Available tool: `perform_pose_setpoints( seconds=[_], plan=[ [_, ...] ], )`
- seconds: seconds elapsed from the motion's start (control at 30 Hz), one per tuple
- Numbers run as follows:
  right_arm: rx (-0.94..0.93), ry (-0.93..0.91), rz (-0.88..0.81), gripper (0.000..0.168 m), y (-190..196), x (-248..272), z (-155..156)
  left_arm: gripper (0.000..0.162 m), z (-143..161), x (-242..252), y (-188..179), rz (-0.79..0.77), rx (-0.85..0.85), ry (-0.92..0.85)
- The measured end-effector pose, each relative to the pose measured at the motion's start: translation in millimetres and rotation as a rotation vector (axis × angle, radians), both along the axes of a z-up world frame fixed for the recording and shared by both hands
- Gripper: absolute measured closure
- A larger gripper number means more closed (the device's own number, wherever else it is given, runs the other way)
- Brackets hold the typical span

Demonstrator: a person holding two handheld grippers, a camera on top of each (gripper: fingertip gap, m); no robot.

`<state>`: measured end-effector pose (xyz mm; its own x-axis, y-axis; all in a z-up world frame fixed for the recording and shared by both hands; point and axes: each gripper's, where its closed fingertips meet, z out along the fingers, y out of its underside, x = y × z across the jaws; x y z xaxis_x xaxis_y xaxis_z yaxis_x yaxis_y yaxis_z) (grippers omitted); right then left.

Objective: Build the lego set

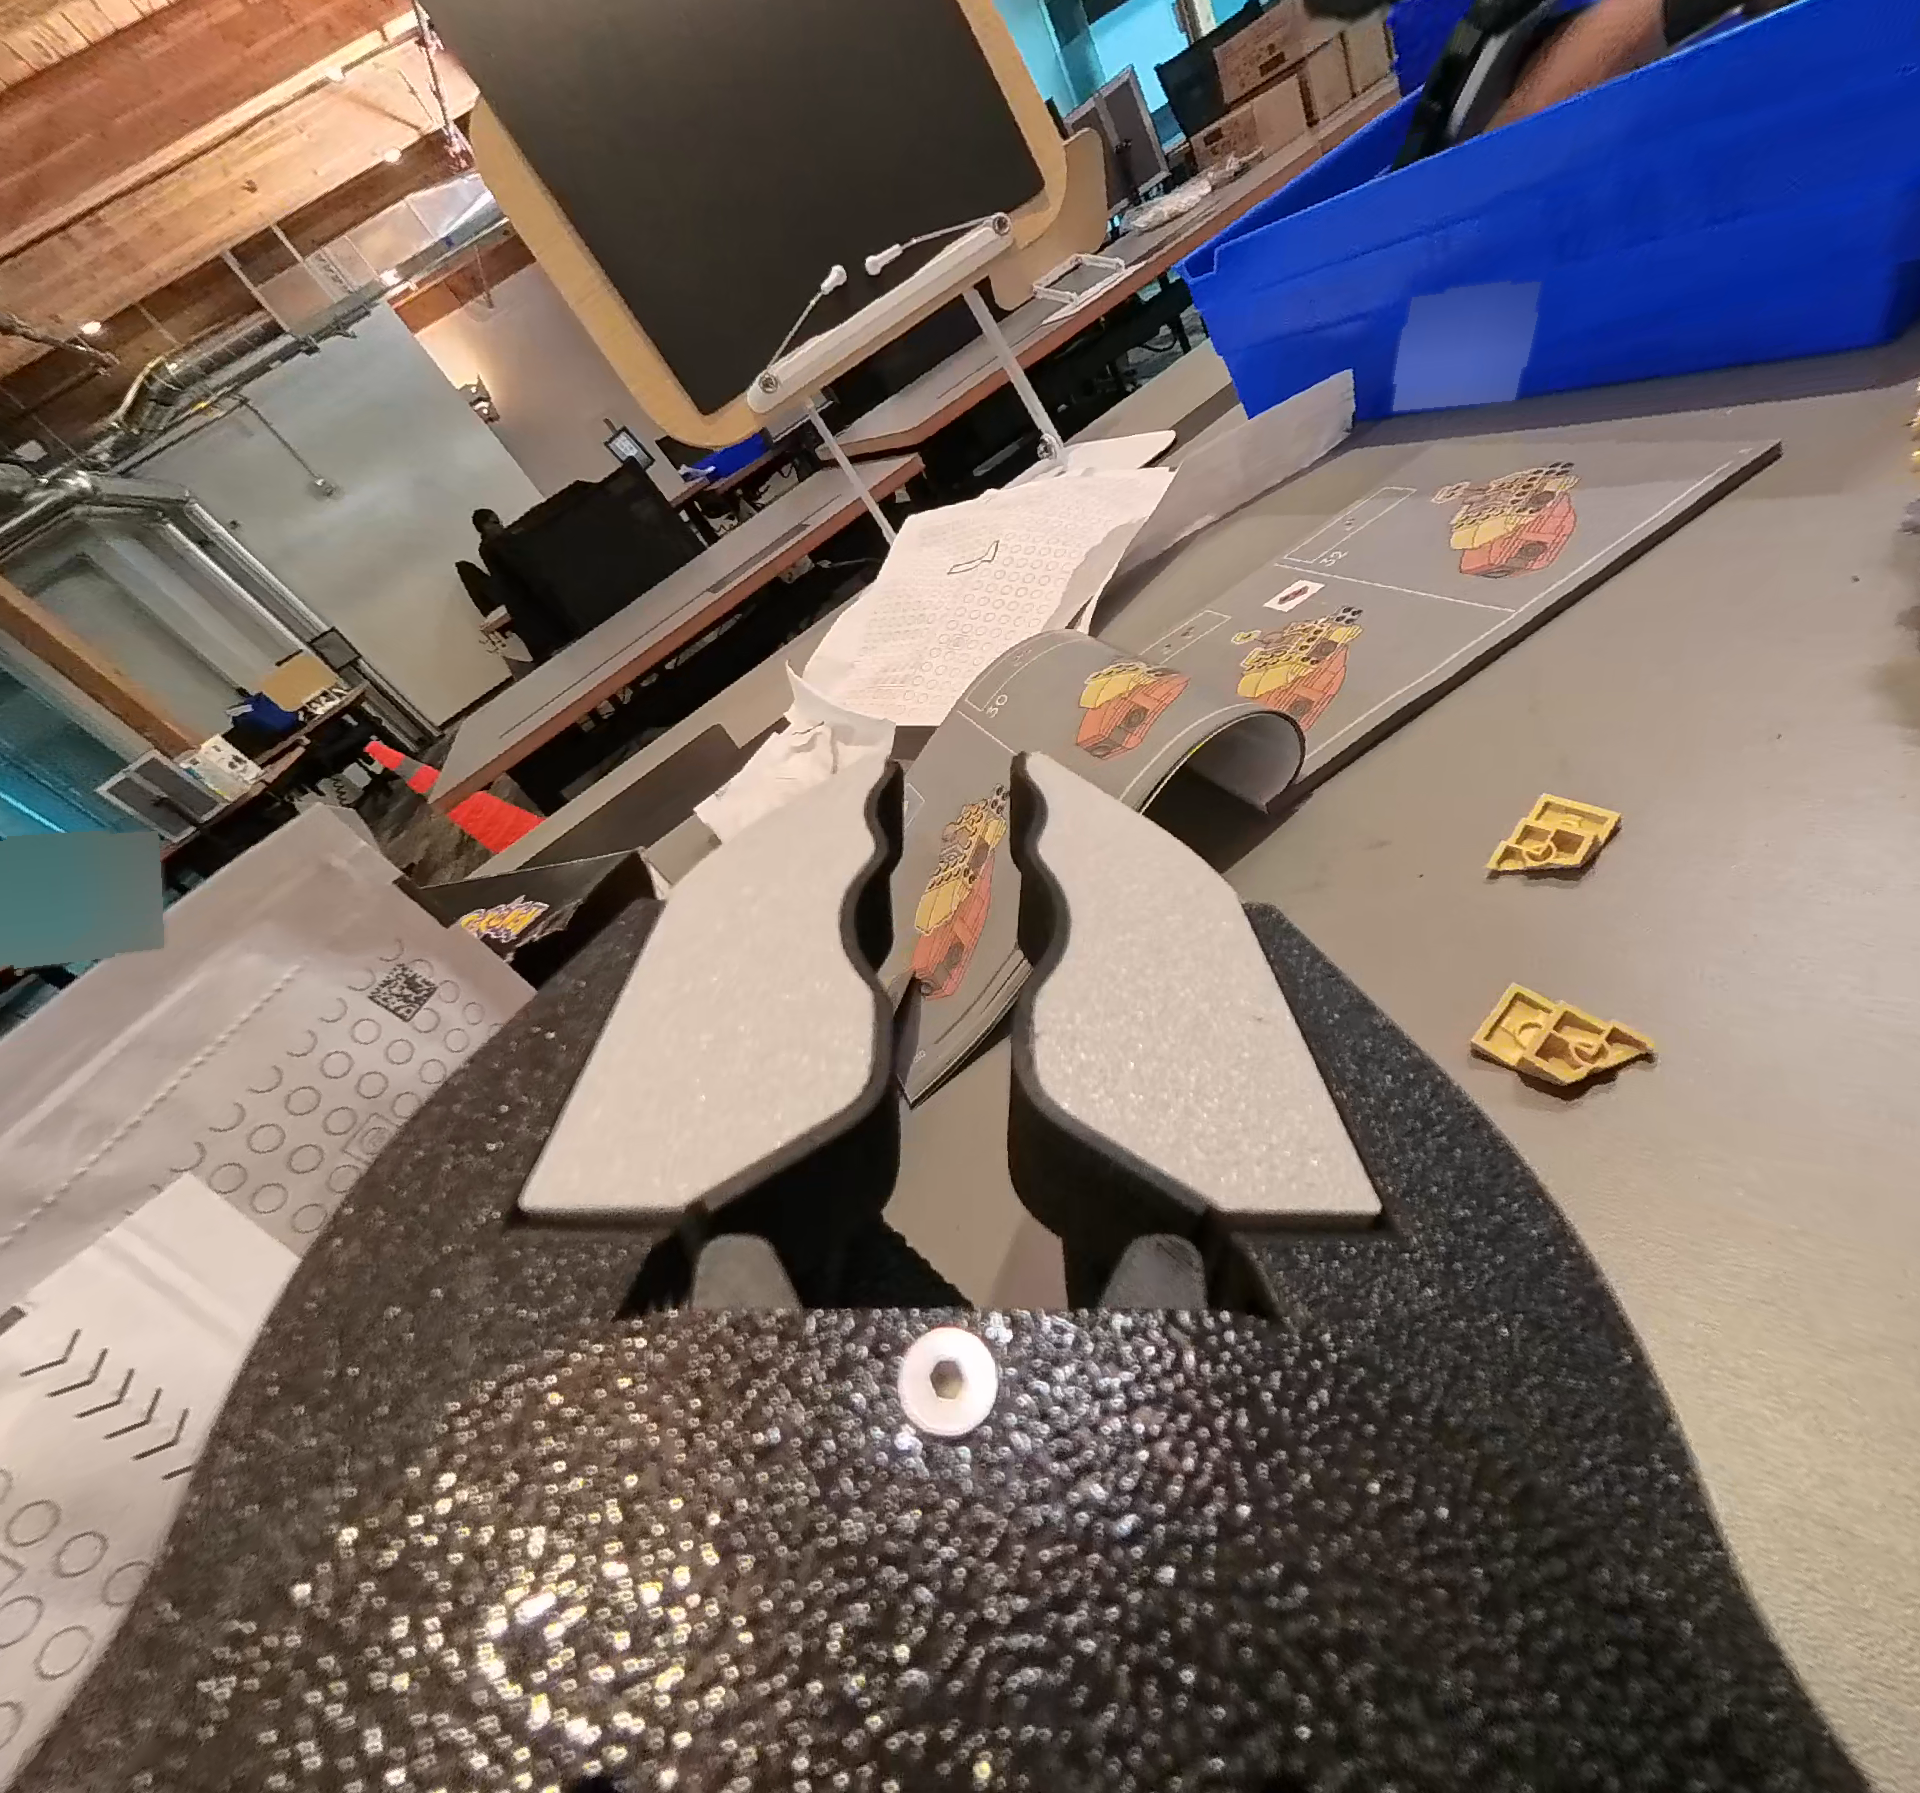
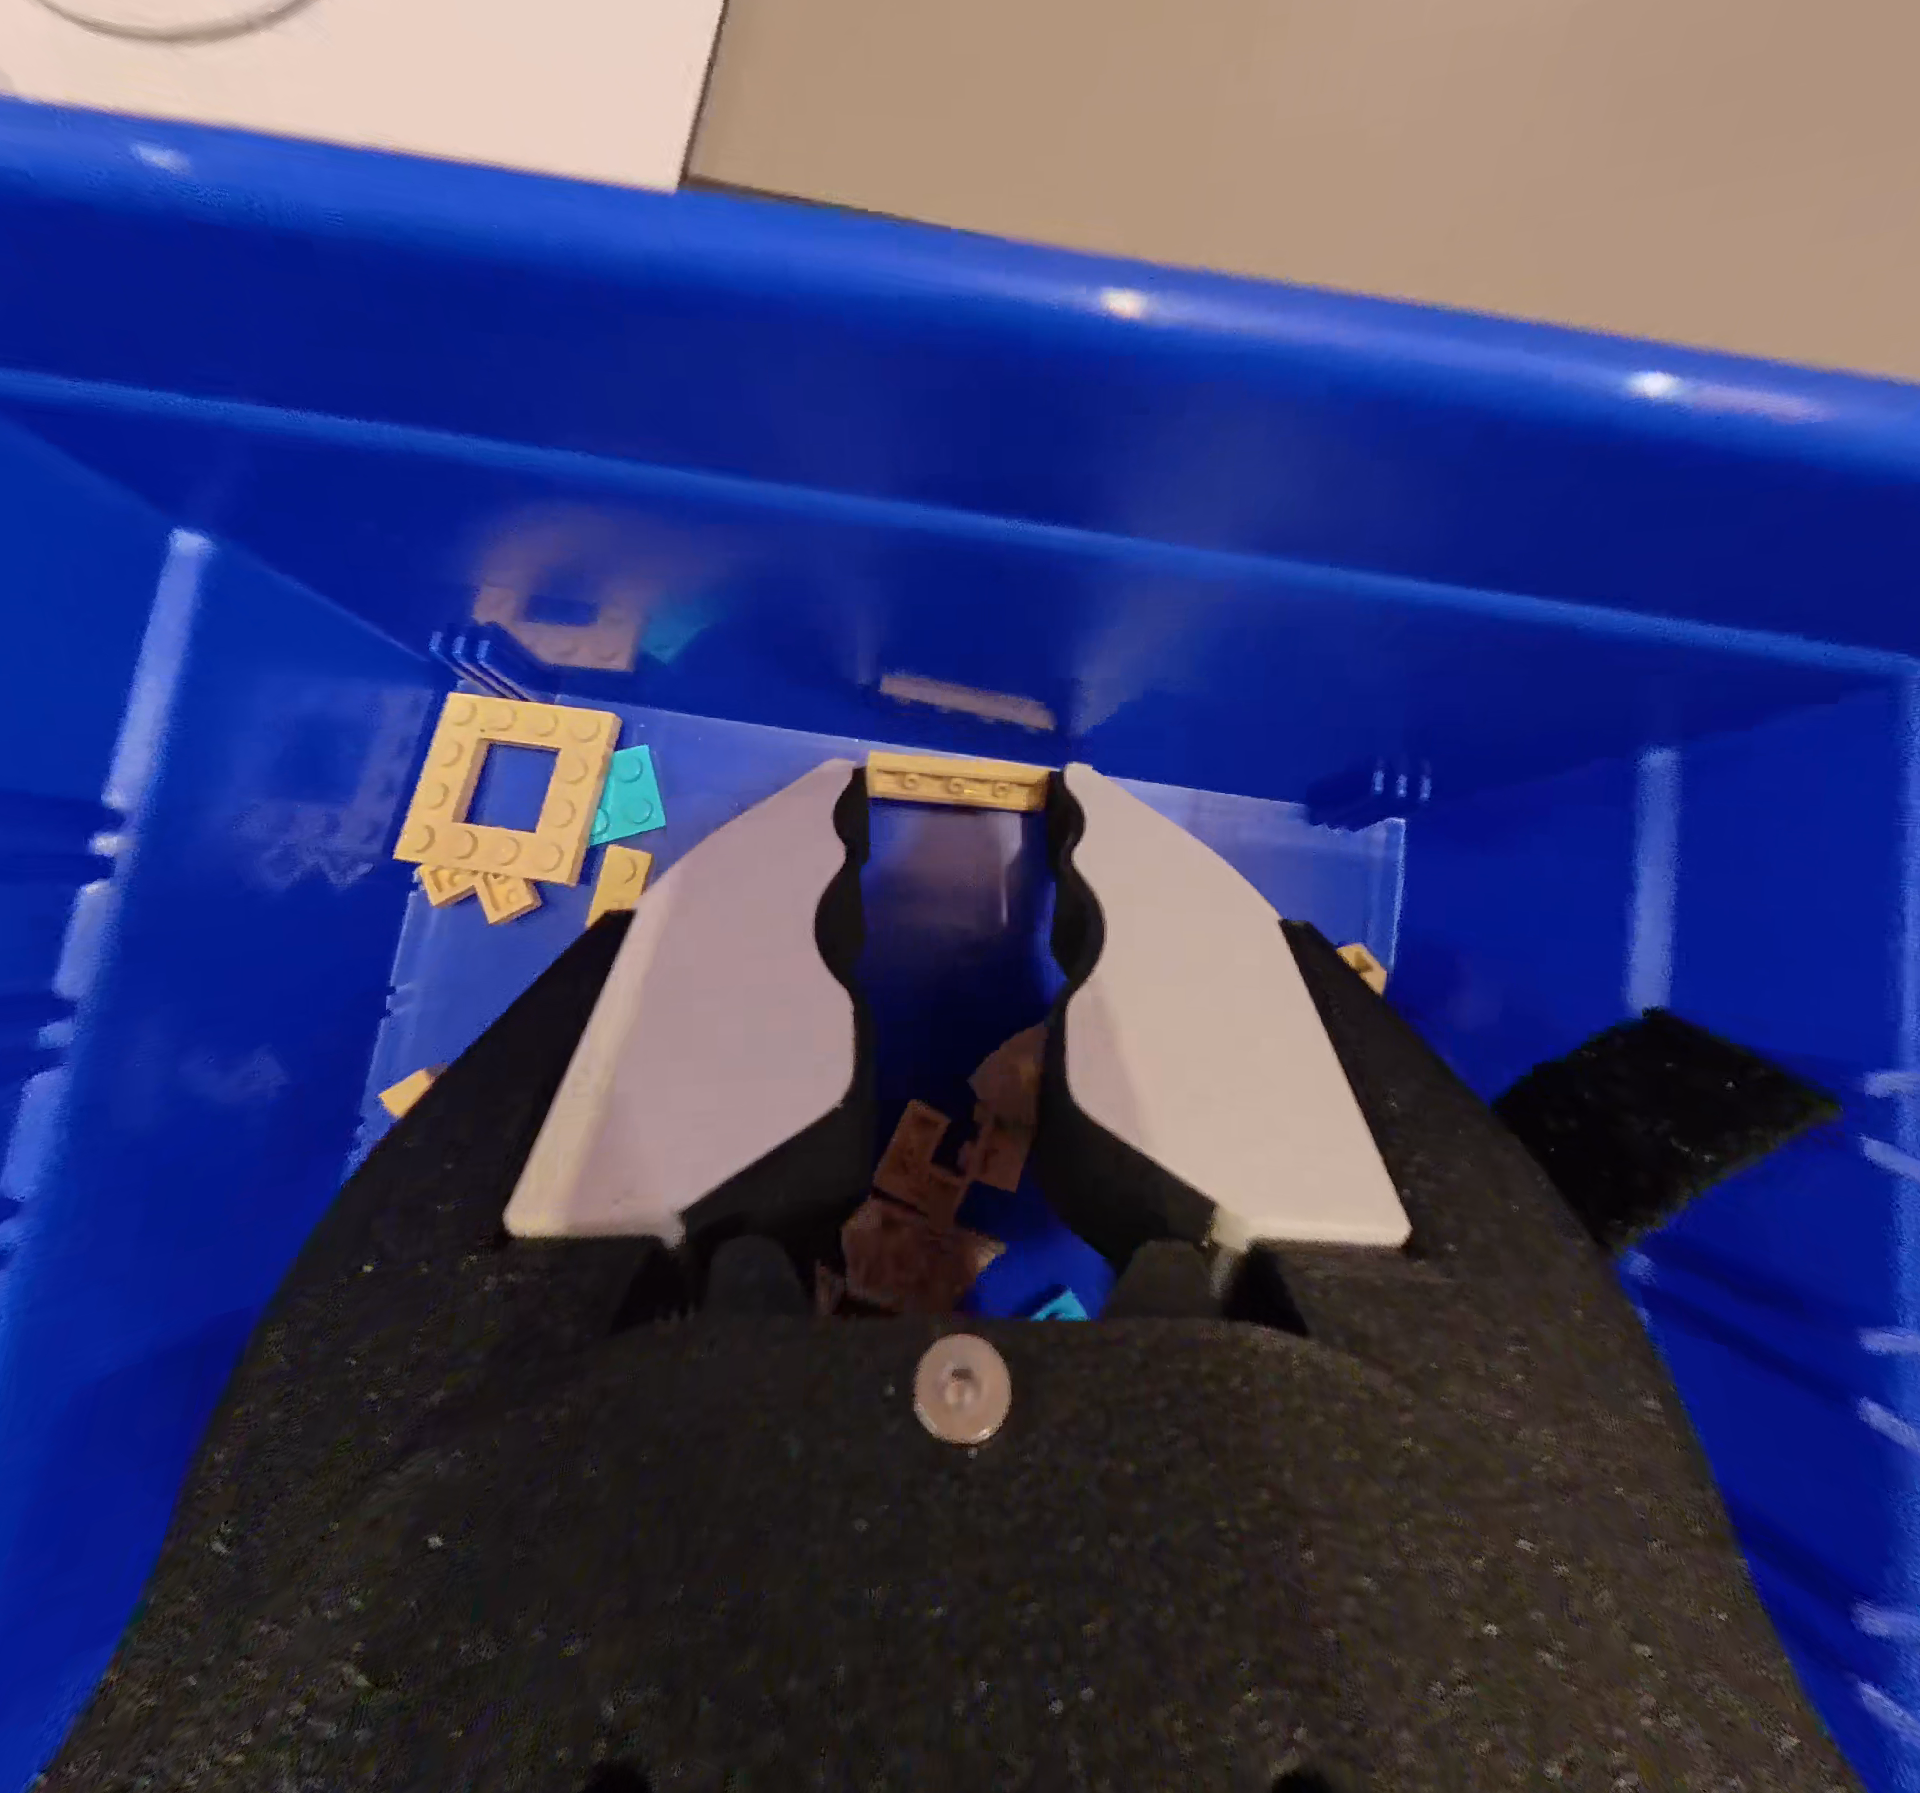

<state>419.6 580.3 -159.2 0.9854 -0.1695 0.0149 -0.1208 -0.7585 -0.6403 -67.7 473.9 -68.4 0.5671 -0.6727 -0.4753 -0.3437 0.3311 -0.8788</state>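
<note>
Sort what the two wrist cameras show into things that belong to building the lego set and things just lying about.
Belongs to the job:
right gripper, shut on a tan plate
blue bin of loose pieces
tan frame plate
open instruction booklet
two gold pieces on the table
left gripper, empty

Lying about:
torn paper bags
black board on a stand
orange cones

Blue plastic bin [image 2: 935, 372]: glossy, smooth.
Tan plastic square frame plate [image 2: 509, 793]: studded, satin.
Grey table top [image 1: 1714, 1172]: matt.
Grey paper instruction booklet [image 1: 1455, 621]: smooth.
</note>
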Motion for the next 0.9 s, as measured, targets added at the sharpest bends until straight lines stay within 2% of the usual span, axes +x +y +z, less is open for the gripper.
perform_pose_setpoints(
  seconds=[0.1, 0.23, 0.37, 0.47, 0.57, 0.67, 0.9],
  plan=[
    [0.045, 0.055, 0.031, 0.136, -9, -6, 22, 0.143, -1, 0, 0, -0.003, -0.006, -0.001],
    [0.146, 0.132, 0.175, 0.135, -39, -49, 76, 0.143, -1, 3, -2, -0.017, -0.003, 0.01],
    [0.221, 0.157, 0.424, 0.136, -95, -146, 126, 0.143, 1, 6, -6, -0.036, 0.012, 0.017],
    [0.257, 0.236, 0.633, 0.136, -140, -243, 142, 0.143, 2, 8, -11, -0.054, 0.013, 0.02],
    [0.233, 0.317, 0.823, 0.136, -175, -335, 133, 0.143, 4, 8, -16, -0.067, 0.02, 0.014],
    [0.194, 0.337, 0.93, 0.136, -196, -399, 113, 0.143, 3, 4, -21, -0.073, 0.019, 0.01],
    [0.042, 0.242, 0.95, 0.136, -210, -449, 50, 0.143, 0, -17, -31, -0.059, 0.001, -0.026]
  ],
)
